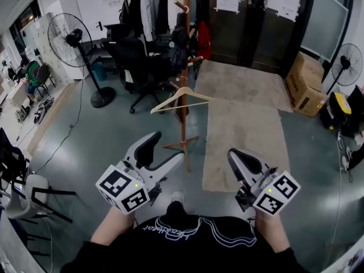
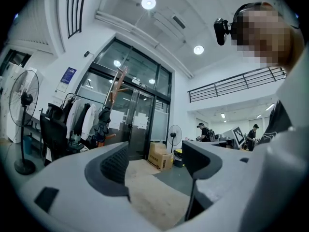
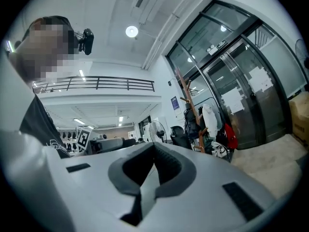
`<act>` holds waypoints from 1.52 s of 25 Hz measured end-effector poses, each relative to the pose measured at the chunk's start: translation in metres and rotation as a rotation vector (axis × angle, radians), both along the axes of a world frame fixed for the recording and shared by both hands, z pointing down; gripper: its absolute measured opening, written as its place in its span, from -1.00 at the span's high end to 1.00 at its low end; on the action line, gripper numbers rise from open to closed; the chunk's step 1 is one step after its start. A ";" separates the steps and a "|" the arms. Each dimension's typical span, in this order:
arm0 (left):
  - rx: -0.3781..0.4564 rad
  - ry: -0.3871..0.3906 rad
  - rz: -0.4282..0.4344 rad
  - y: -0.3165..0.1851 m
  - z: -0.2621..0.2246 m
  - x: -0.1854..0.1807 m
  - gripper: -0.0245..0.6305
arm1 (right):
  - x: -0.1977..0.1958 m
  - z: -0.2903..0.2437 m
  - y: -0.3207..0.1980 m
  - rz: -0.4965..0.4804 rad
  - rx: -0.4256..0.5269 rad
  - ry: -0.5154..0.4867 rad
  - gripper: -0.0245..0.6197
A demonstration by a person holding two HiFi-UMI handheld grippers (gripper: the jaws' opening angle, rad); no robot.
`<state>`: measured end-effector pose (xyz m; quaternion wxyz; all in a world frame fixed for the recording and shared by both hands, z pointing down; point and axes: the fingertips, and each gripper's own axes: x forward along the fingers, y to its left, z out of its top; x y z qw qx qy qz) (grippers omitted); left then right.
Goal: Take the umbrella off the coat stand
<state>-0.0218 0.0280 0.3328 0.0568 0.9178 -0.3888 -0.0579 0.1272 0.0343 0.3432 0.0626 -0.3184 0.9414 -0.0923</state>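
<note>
A wooden coat stand [image 1: 183,121] rises at the middle of the room, well ahead of both grippers. A dark folded umbrella [image 1: 180,49] hangs on its upper pegs, with a red bag [image 1: 203,38] beside it and a wooden hanger [image 1: 182,100] lower down. In the left gripper view the umbrella [image 2: 103,125] hangs far off on the stand [image 2: 116,88]. My left gripper [image 1: 164,152] is held low at the left, open wide with nothing between its jaws [image 2: 154,161]. Low at the right my right gripper [image 1: 242,155] is shut and empty [image 3: 154,146].
A beige rug [image 1: 242,135] lies right of the stand's feet. Black office chairs [image 1: 139,67] and a clothes rack [image 1: 145,4] crowd behind it. A standing fan [image 1: 74,38] is at the left, cardboard boxes [image 1: 307,84] at the right, a white chair [image 1: 23,195] near left.
</note>
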 end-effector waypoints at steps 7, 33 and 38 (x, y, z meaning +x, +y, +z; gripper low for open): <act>-0.011 -0.013 0.007 -0.099 -0.001 -0.030 -0.11 | -0.023 -0.002 -0.088 0.045 -0.028 0.016 0.91; 0.035 -0.103 0.043 -0.352 -0.010 -0.051 -0.11 | -0.057 0.005 -0.279 0.146 -0.068 0.026 0.91; 0.041 -0.138 0.009 -0.377 -0.012 -0.041 -0.11 | -0.052 0.000 -0.293 0.122 -0.058 0.025 0.91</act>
